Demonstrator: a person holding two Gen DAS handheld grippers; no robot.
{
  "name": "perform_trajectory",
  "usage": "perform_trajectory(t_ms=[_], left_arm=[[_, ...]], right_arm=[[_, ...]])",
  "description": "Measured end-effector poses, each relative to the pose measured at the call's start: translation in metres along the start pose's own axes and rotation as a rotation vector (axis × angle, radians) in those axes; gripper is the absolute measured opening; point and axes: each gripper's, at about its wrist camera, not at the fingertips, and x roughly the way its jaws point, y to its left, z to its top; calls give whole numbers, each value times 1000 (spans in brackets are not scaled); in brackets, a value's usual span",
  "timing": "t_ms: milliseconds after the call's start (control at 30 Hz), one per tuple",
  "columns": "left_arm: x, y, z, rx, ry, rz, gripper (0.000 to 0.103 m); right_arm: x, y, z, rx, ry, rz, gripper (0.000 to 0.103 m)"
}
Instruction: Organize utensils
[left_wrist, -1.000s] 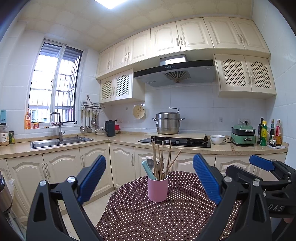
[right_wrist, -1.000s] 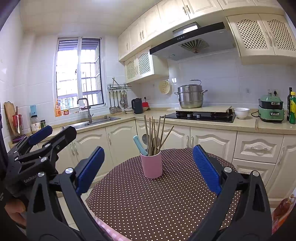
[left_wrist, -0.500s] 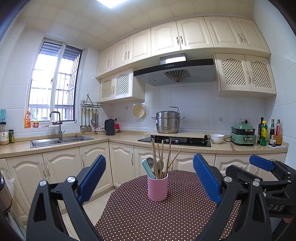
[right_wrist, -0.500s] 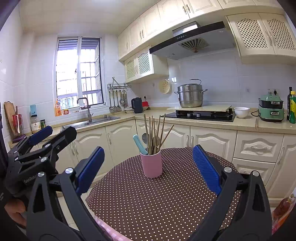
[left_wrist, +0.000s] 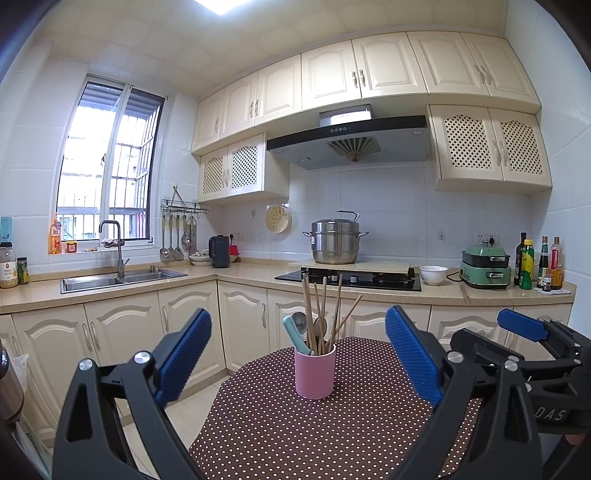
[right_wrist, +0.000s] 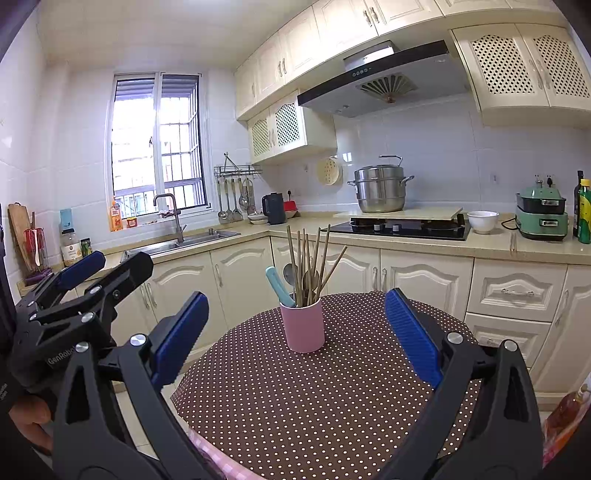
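Observation:
A pink cup (left_wrist: 315, 373) (right_wrist: 303, 326) stands upright on a round table with a brown polka-dot cloth (left_wrist: 295, 428) (right_wrist: 332, 398). In it are several wooden chopsticks (left_wrist: 323, 310) (right_wrist: 308, 258), metal spoons (right_wrist: 310, 278) and a teal-handled utensil (left_wrist: 295, 334) (right_wrist: 279, 286). My left gripper (left_wrist: 299, 350) is open and empty, short of the cup. My right gripper (right_wrist: 297, 332) is likewise open and empty, level with the cup but nearer the camera. Each gripper shows at the edge of the other's view: the right gripper (left_wrist: 524, 328), the left gripper (right_wrist: 85, 267).
An L-shaped counter (left_wrist: 236, 273) runs behind the table with a sink (left_wrist: 118, 278), a black kettle (left_wrist: 219, 251), a steel pot (left_wrist: 335, 242) on the hob, a white bowl (left_wrist: 433, 275), a green cooker (left_wrist: 485, 267) and bottles (left_wrist: 535, 264). Floor lies left of the table.
Almost nothing has moved; the left wrist view has drifted very slightly, and both grippers stay open.

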Motion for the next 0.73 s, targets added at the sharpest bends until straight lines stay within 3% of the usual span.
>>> perform_trajectory(t_ms=[467,733], left_arm=[[14,3,-5,1,28,4,93],[49,2,-20,-15,148,-2,93]], right_arm=[[9,0,-7,8,14,1,94],[30,-7,-19,22,67,-10,94]])
